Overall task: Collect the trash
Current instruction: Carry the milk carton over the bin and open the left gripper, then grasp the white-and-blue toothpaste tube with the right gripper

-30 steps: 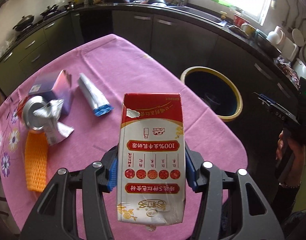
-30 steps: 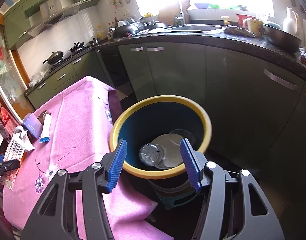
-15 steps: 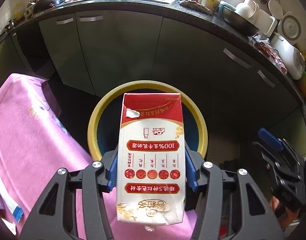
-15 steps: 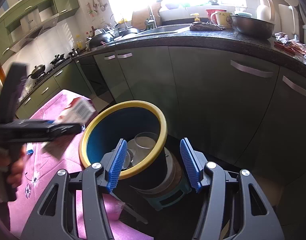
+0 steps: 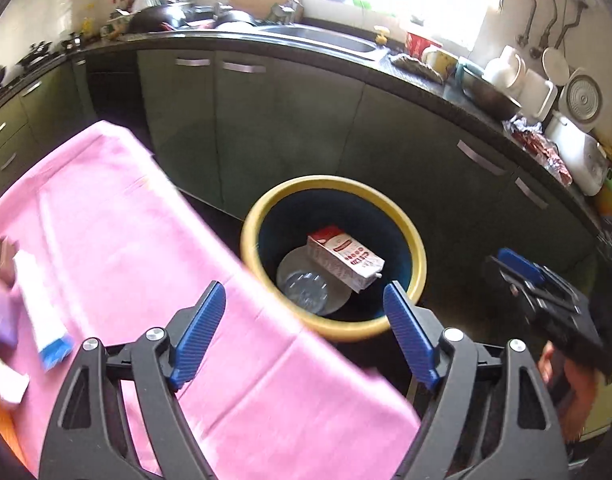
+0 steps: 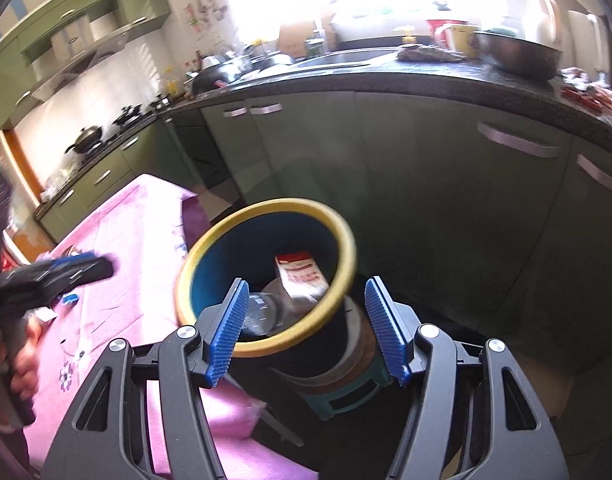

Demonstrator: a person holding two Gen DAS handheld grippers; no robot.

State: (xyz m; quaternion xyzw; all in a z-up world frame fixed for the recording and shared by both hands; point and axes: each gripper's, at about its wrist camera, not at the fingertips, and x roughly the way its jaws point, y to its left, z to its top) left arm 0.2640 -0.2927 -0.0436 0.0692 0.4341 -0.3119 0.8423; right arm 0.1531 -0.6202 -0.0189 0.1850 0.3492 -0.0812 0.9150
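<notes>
Left wrist view has the milk carton lying inside the yellow-rimmed bin just off the tabletop's edge. Left gripper and right gripper both gape empty. Tube and other scraps remain near the tabletop's left edge.

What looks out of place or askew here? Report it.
Nothing stands out. The red-and-white milk carton lies tilted inside the yellow-rimmed blue bin, on clear plastic waste, where trash belongs. Both tools are open and empty.
</notes>
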